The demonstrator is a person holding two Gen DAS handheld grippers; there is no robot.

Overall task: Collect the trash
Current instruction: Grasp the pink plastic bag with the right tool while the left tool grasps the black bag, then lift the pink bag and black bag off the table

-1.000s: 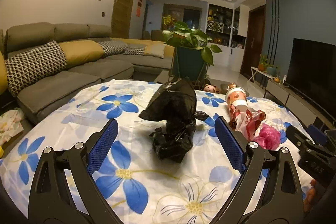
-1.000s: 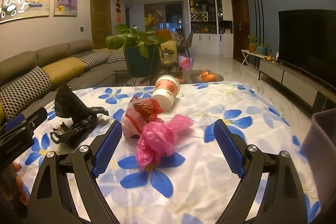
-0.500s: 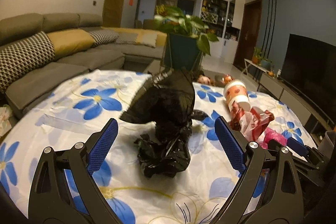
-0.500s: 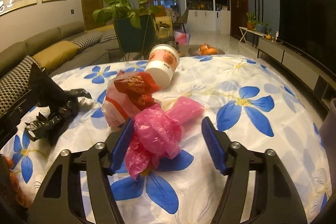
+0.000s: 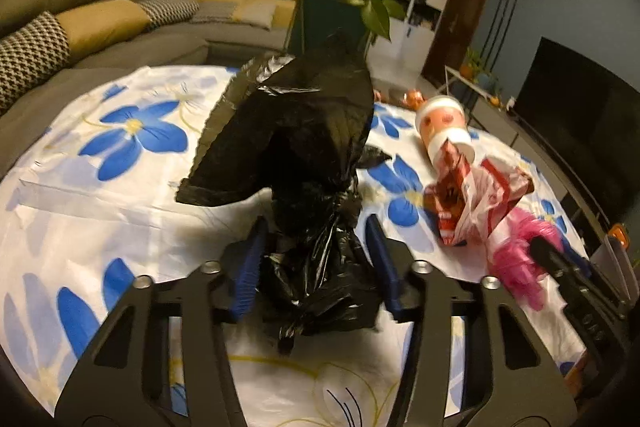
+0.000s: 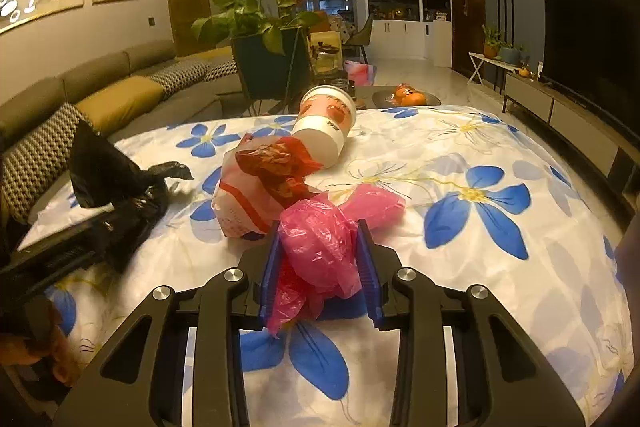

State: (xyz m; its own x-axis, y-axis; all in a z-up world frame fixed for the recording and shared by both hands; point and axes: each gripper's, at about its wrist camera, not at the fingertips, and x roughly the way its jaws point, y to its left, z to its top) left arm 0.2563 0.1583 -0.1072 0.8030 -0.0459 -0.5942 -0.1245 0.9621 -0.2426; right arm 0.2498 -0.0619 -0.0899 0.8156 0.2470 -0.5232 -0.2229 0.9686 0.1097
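Right, my left gripper [image 5: 316,259] has its blue pads pressed against both sides of the black trash bag [image 5: 296,147], pinching the crumpled lower part while the upper part stands up in a wide flap above the fingers. The bag sits on the white tablecloth [image 5: 100,219] with blue flowers. On my right side, the right gripper [image 6: 320,267] is clamped on the pink plastic bag [image 6: 324,243], with the pads touching the crinkled film on either side and a loose tail hanging down between the fingers.

Just beyond the pink bag lies a red and white wrapper [image 6: 260,191], touching it. A paper cup [image 6: 326,125] lies tipped on its side behind the wrapper, its base end against it. From the left view I see the same cup [image 5: 444,129] and wrapper [image 5: 472,199] to the right of the black bag, near but apart from it.

Past the table stand a potted plant [image 6: 260,39], a grey sofa [image 6: 120,83] and a dark television [image 6: 592,39].
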